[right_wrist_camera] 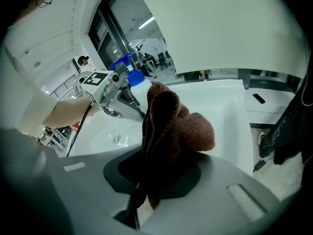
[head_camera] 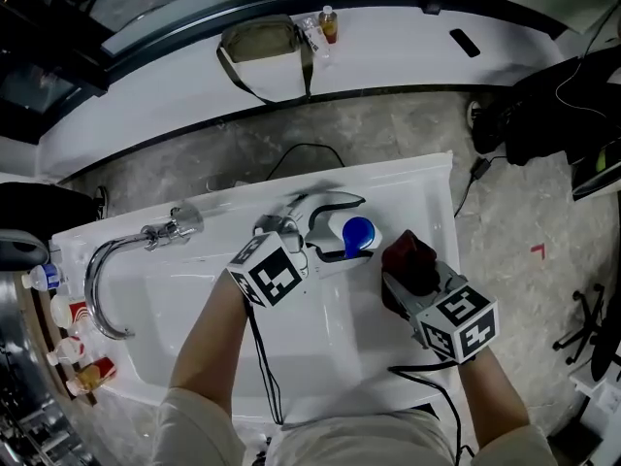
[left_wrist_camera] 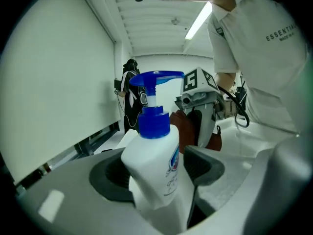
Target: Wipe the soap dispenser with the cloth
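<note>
My left gripper is shut on a white soap dispenser with a blue pump head, held over the white sink's right part. The bottle fills the left gripper view between the two dark pads. A dark brown cloth is bunched in my right gripper, which is shut on it. In the head view the cloth sits just right of the pump head, close to it; whether they touch I cannot tell. The right gripper view shows the blue pump beyond the cloth.
A white sink lies below both grippers, with a chrome tap at its left. Small bottles stand at the far left. A curved white counter with a bag runs behind. Cables lie on the floor at right.
</note>
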`<action>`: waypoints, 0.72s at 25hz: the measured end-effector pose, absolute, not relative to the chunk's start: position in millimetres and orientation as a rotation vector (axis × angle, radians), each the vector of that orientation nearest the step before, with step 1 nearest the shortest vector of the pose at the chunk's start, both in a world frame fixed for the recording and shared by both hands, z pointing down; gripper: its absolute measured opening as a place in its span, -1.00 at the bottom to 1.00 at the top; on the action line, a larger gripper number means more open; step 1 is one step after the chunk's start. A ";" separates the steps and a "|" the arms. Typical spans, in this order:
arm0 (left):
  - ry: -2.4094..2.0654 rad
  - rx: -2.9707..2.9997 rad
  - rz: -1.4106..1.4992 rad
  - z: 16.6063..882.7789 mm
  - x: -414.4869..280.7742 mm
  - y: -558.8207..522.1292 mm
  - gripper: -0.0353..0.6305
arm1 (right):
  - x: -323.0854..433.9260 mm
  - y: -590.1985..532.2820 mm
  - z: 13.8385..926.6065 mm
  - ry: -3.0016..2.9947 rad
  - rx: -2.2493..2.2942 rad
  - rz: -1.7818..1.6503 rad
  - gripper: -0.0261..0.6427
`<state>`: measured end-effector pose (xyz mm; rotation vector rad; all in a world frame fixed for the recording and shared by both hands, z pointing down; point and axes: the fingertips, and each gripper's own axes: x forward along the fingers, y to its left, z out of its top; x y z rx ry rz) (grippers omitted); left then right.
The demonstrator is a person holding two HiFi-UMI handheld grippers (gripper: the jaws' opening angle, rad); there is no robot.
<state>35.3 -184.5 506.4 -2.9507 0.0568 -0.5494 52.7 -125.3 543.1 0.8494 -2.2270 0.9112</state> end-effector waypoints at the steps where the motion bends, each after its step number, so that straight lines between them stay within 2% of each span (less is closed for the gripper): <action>1: 0.056 -2.930 -0.553 507.1 36.5 -184.4 0.00 | 54.2 -125.3 543.4 -2.225 0.848 0.912 -0.68; 3: 0.064 -2.925 -0.541 507.4 37.9 -185.4 -0.08 | 57.9 -126.3 544.4 -2.219 0.848 0.919 -0.68; 13: 0.388 -3.035 -0.472 496.9 26.3 -189.4 -0.15 | 59.6 -127.8 542.7 -2.201 0.834 0.899 -0.68; 18: 0.608 -3.072 -0.411 441.9 8.6 -183.9 -0.16 | 54.8 -126.3 524.7 -2.209 0.849 0.853 -0.68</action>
